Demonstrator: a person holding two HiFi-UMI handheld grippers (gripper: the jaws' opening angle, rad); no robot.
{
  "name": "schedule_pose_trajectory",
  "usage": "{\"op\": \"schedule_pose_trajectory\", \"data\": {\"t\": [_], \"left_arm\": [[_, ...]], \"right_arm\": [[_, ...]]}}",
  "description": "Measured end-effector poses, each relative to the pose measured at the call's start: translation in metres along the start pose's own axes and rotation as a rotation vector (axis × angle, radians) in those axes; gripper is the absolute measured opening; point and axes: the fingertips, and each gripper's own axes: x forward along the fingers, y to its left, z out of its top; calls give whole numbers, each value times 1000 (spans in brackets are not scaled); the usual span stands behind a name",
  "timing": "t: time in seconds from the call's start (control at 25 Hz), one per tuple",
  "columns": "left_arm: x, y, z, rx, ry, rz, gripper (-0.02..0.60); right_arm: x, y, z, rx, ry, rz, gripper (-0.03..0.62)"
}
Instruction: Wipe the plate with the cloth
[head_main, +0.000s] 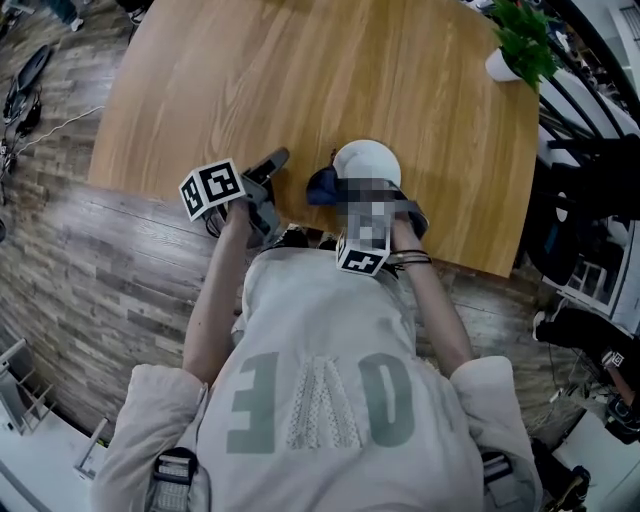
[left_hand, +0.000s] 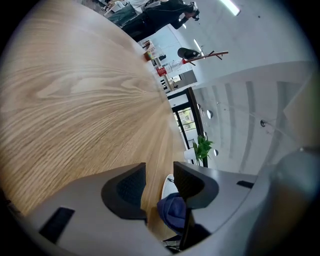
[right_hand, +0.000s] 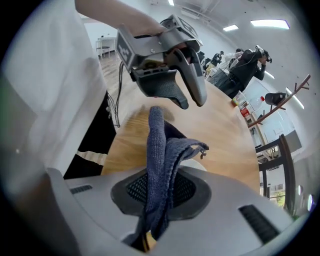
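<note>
Right tool clamped on a folded dark-blue cloth at the rim of the round white plate, just inside the surface's near edge. Left tool alongside, parted and empty. Bare wood beyond reaches a potted plant.

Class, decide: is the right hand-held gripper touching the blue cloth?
Touching. In the right gripper view, the right hand-held gripper pinches the blue cloth between its pads.

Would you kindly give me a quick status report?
Left tongs open, empty. Right tongs shut on cloth, at plate edge. Plant pot well clear.
</note>
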Motion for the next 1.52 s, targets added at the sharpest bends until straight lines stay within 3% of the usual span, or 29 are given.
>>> {"op": "schedule_pose_trajectory", "data": {"t": [0.32,0.6,0.68,0.76,0.96,1.08,1.2,1.36,1.44,1.52], "left_arm": [[8,-7,-6,19,39,-10,178],[10,-21,-3,63,35,-30,178],[8,-41,6,150,-31,-58,163],[1,-75,22,305,-132,-107,76],[-21,-197,50,868,-348,-262,9],[-40,-265,54,1091,-457,-331,9],[-63,-321,47,1195,-539,-429,9],[-87,-366,24,1243,-603,-545,9],[-89,-377,12,1262,-588,-581,9],[-91,-380,4,1252,-596,-592,9]], "right_arm": [[-18,27,-21,53,16,63,57],[-22,27,-28,30,38,60,57],[-27,17,-24,52,3,37,57],[-39,-9,-11,156,-87,-13,57],[-102,-114,27,449,-368,-258,57],[-158,-165,44,516,-503,-430,57],[-223,-192,60,585,-692,-547,57],[-299,-200,55,697,-959,-641,57],[-323,-197,40,745,-1015,-720,57],[-336,-188,21,783,-988,-840,57]]}}
